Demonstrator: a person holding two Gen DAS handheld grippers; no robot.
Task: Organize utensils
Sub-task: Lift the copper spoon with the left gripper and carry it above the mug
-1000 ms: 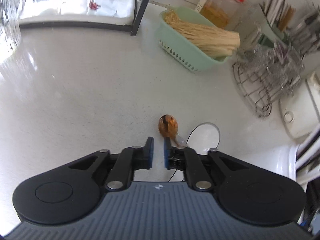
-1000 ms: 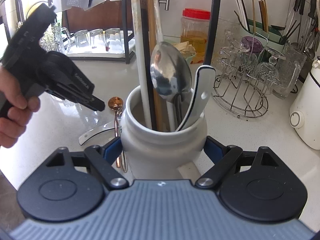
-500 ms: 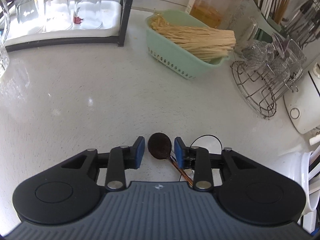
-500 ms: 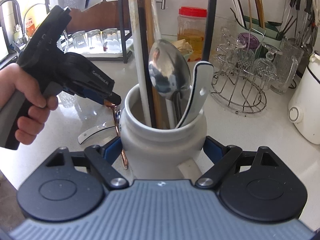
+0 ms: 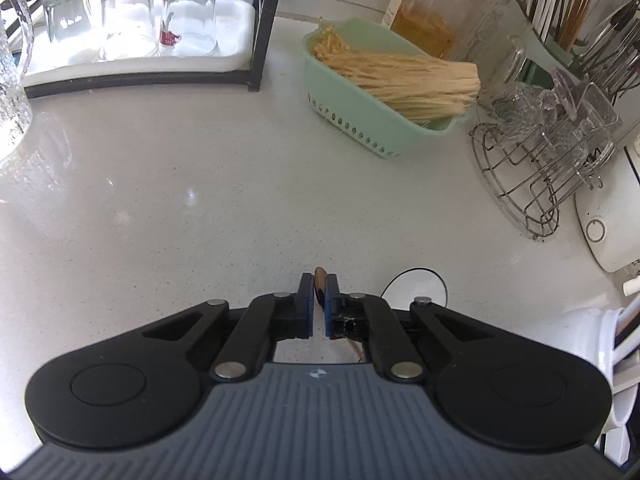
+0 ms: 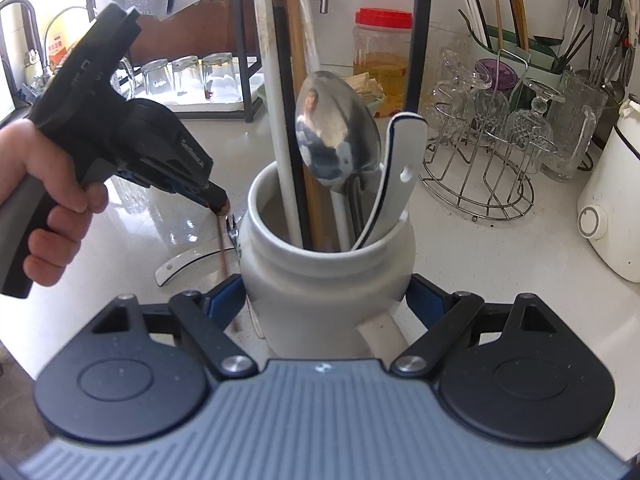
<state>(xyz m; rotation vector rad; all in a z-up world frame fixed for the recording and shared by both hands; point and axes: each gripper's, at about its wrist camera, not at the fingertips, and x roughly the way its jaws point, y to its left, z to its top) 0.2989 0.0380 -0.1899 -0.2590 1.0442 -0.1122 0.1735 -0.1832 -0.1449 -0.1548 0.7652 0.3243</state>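
My left gripper is shut on the bowl of a copper spoon, which shows edge-on between the blue pads. In the right wrist view the left gripper, held by a hand, grips that copper spoon with its thin handle hanging down beside the white ceramic jar. My right gripper is shut on the jar, its pads pressing on both sides. In the jar stand a steel spoon, a white ceramic spoon and long sticks.
Another white spoon lies on the counter left of the jar. A green basket of noodles, a wire rack of glasses, a white appliance and a tray of tumblers ring the counter.
The left gripper came down over the copper spoon's bowl, spread its jaws around it, then shut on it, turning the bowl on edge. The right gripper and jar stayed put.
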